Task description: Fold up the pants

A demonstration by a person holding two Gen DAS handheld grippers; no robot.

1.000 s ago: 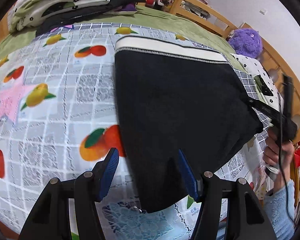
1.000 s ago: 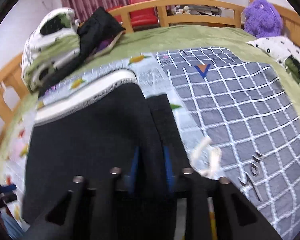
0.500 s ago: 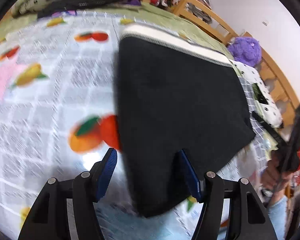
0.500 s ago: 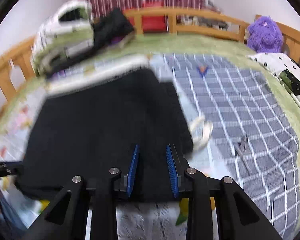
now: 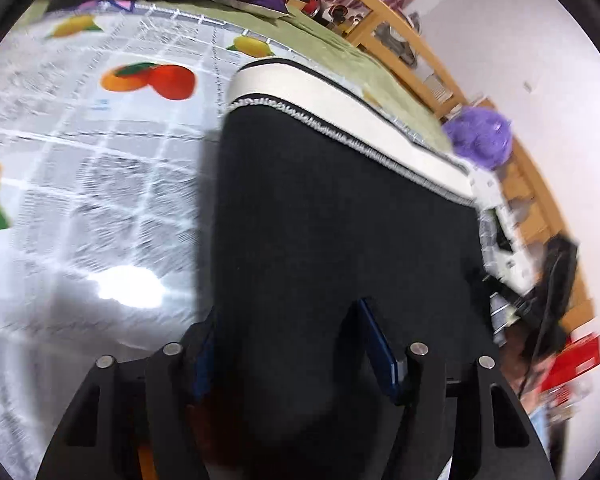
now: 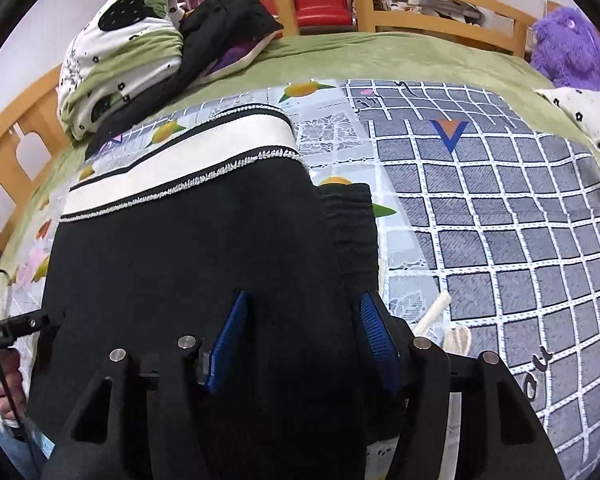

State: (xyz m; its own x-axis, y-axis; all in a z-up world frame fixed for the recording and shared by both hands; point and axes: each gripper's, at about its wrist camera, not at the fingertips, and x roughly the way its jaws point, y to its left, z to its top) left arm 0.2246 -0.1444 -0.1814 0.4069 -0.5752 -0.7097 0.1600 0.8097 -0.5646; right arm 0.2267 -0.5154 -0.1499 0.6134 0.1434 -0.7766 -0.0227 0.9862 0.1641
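Left wrist: pants [image 5: 340,220] flat on bed sheet [image 5: 80,160], white band [image 5: 340,108] far end. Left gripper [image 5: 288,344] jaws apart, straddling near hem, blurred. Right wrist: right gripper [image 6: 304,332] jaws apart over near hem beside cuff [image 6: 352,232]. Pinch both corners level, lift together, land hem square on band.

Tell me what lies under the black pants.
The black pants lie on a fruit-print sheet and a grey checked sheet, over a green bedcover. Anything beneath the fabric itself is covered.
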